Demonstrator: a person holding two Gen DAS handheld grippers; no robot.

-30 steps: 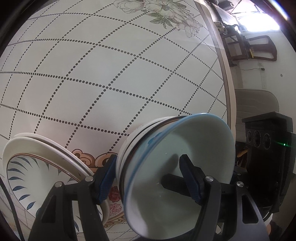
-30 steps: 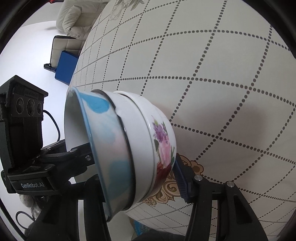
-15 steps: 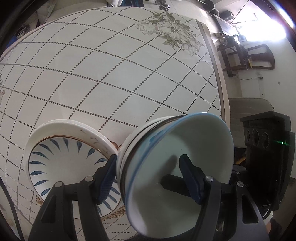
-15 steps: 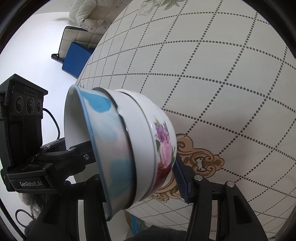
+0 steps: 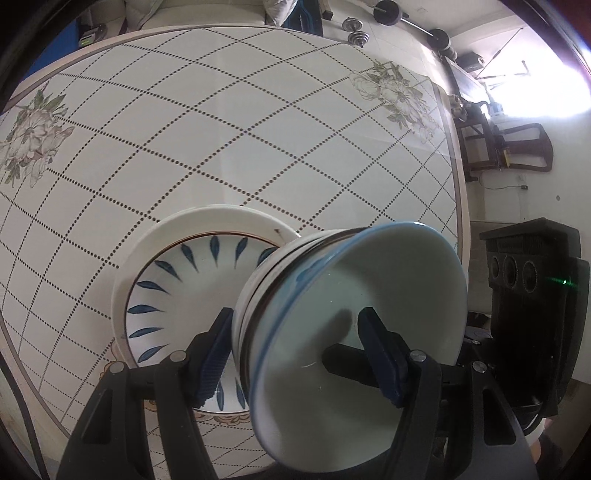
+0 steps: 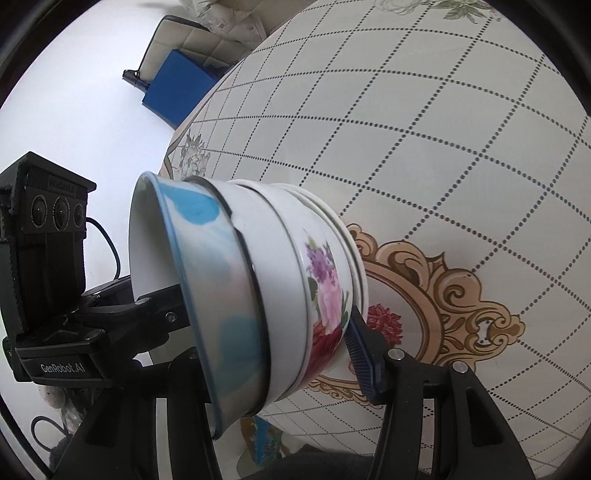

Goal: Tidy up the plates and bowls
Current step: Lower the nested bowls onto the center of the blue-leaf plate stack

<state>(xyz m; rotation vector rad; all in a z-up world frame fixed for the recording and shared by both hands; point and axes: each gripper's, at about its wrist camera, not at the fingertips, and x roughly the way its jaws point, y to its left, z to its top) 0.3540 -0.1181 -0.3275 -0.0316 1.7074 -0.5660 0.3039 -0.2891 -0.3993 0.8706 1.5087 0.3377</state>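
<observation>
Black hand-held gripper with dark-blue ribbed pads, silver screws.

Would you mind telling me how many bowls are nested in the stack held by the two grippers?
2, as far as shows: the blue-rimmed bowl is innermost, nested in the flowered bowl. Thin rims behind them belong to the plates on the table; another bowl could be hidden between.

Home dining or living room: big round floral-patterned table, sofa and dumbbells beyond it, wooden chair far right.
</observation>
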